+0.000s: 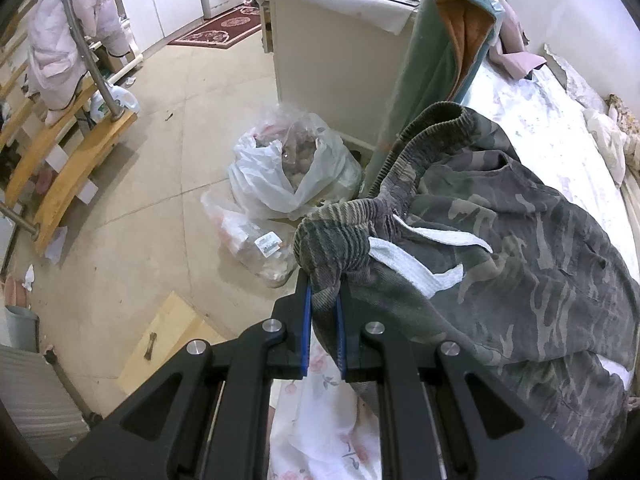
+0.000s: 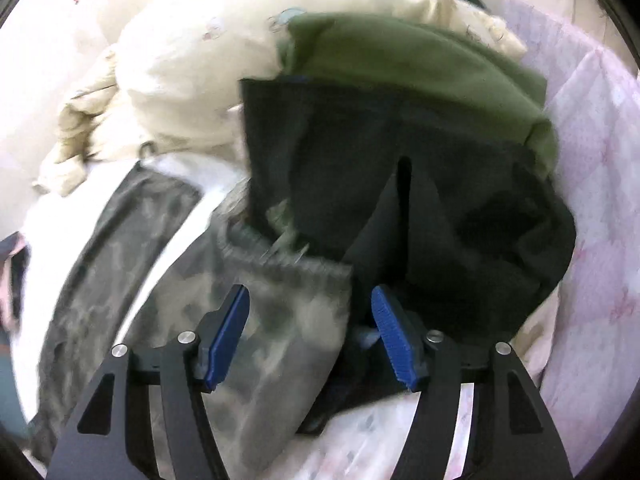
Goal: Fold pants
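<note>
The camouflage pants lie across the bed, with a ribbed elastic waistband and a white drawstring. My left gripper is shut on the waistband and holds it up at the bed's edge. In the blurred right wrist view my right gripper is open above the bed, with its blue pads on either side of a stretch of camouflage pants. It is not closed on the cloth.
Dark and green garments and cream bedding are piled just beyond the right gripper. Off the bed's edge are plastic bags on the floor, a white cabinet and a hanging green towel.
</note>
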A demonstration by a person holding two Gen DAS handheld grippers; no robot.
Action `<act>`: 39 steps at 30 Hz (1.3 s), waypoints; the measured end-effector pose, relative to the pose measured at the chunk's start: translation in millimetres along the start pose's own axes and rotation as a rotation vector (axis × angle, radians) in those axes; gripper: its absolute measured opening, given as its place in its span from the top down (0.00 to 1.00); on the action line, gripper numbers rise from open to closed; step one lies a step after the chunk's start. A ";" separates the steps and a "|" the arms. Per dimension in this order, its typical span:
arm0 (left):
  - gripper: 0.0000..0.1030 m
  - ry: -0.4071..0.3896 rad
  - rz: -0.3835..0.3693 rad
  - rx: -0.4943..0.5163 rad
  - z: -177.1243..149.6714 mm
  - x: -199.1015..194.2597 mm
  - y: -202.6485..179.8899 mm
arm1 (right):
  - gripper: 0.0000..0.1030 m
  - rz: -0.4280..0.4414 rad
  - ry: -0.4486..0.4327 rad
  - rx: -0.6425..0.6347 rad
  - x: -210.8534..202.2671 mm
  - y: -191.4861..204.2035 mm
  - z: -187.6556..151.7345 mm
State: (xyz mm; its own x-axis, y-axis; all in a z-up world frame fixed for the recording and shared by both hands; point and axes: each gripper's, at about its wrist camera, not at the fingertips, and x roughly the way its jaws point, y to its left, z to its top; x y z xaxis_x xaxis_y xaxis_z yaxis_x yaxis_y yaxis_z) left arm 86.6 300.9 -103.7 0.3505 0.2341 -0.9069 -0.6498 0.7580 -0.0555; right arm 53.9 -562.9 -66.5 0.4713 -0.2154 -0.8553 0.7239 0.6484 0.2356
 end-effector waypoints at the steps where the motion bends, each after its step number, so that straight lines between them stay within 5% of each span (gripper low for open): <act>1: 0.92 0.002 0.002 0.000 -0.1 1.1 0.6 | 0.35 0.024 0.035 0.007 2.4 0.3 -6.3; 7: 0.92 0.006 0.014 0.008 -1.5 4.5 -1.0 | 0.35 0.128 0.392 0.063 48.0 -1.0 -64.2; 11: 0.92 -0.001 0.015 0.011 -2.1 4.2 -0.7 | 0.41 0.153 0.484 -0.016 74.1 22.4 -81.8; 19: 0.92 0.008 0.035 0.019 -1.1 7.3 0.2 | 0.52 0.179 0.367 0.085 101.4 20.2 -50.6; 22: 0.92 0.014 0.042 0.019 0.4 9.6 -1.4 | 0.94 0.215 0.309 0.111 95.7 15.3 -35.7; 29: 0.92 0.013 0.034 0.017 2.1 7.6 -2.5 | 0.96 0.314 0.246 0.160 46.1 24.4 -21.2; 33: 0.93 0.022 0.001 -0.008 3.9 2.4 3.1 | 0.99 0.436 0.101 0.155 -10.2 36.3 -1.2; 36: 0.93 0.019 -0.044 -0.031 8.8 -6.8 6.4 | 1.00 0.403 0.001 0.084 -29.7 60.1 19.0; 39: 0.93 0.042 -0.090 -0.080 17.1 -10.7 12.5 | 1.00 0.388 -0.005 0.081 -20.0 75.9 34.7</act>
State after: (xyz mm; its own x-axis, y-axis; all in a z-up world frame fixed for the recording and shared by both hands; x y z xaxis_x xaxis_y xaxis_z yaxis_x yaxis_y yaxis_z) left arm 86.2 318.3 -87.5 0.3823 0.1400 -0.9134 -0.6691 0.7237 -0.1692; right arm 117.0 -534.7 -15.5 0.7199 0.0301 -0.6934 0.5294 0.6224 0.5765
